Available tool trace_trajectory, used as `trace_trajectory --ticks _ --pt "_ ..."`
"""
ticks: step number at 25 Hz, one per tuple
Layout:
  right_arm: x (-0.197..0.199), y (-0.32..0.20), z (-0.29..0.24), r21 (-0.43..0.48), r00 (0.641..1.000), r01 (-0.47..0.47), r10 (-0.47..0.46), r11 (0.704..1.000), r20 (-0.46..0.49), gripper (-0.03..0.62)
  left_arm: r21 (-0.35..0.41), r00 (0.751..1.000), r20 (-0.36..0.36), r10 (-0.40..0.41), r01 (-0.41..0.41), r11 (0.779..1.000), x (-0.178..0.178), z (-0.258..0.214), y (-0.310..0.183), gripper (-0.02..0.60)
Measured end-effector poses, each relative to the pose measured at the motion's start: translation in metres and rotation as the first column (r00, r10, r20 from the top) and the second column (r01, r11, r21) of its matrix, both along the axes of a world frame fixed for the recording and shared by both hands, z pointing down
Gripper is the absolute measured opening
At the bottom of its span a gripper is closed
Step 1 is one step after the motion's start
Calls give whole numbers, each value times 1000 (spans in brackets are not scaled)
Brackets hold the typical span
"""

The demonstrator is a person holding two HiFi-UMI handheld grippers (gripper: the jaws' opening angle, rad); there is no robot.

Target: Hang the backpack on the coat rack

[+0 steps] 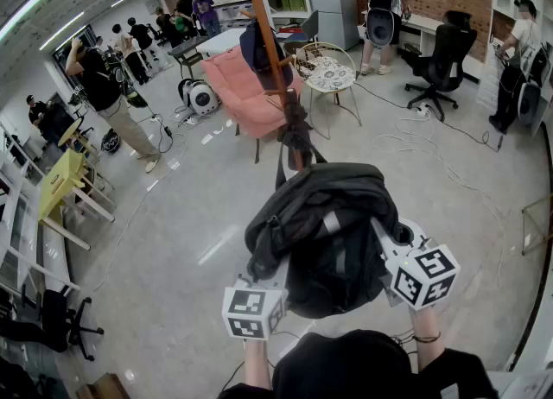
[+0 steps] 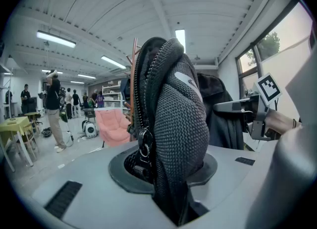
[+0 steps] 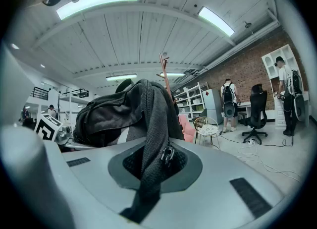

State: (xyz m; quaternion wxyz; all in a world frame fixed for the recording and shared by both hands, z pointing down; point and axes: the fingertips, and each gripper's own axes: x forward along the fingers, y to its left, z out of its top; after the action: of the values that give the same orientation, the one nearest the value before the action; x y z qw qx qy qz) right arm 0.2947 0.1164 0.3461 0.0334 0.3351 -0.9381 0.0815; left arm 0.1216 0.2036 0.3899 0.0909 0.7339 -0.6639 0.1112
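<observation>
Backpack [image 1: 333, 233]: held up off the floor in front of you, slung between your two grippers; its bulk sits between and above them, nearer your body than the rack [image 1: 270, 43].

Left gripper [image 2: 171, 173]: jaws clamped on a thick padded mesh fold of the backpack, with a zip line and its metal pull just left of the fold; in the head view this gripper [image 1: 275, 275] lies under the pack's lower left edge.

Right gripper [image 3: 148, 173]: jaws nearly together, pinching a thin mesh strip of the backpack beside a small metal zip pull; in the head view it [image 1: 390, 243] sits at the pack's right side.

Rack: brown wooden pole with pegs, straight beyond the backpack, well apart from it; a dark bag [image 1: 256, 47] hangs high on the pole and a dark cloth [image 1: 296, 129] lower down, both on your side of it.

Around: pink armchair [image 1: 242, 86] just behind the rack; round wire table [image 1: 333, 73] to its right; black office chair [image 1: 442, 52] farther right; loose cables [image 1: 415, 142] on the floor; yellow table [image 1: 60, 186] at left; several people stand at the room's edges.

Backpack, look: black, slumped and creased, grey band across the top, coarse mesh padding.
</observation>
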Motion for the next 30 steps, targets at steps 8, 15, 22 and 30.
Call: trace_trajectory --ticks 8,15,22,30 --pt "0 1 3 -12 1000 10 -10 1000 2 29 -4 1000 6 -7 7 1000 0 3 3 130" --pt "1 -5 8 -41 999 37 -36 999 10 29 -20 999 7 -32 32 999 5 9 3 130" --pt "-18 -21 17 -82 998 64 -63 995 6 30 -52 998 2 -68 68 996 -10 17 -5 130" --pt "-71 -52 30 -114 997 78 -79 990 -7 30 -79 997 -12 -80 79 994 -60 32 -34 130"
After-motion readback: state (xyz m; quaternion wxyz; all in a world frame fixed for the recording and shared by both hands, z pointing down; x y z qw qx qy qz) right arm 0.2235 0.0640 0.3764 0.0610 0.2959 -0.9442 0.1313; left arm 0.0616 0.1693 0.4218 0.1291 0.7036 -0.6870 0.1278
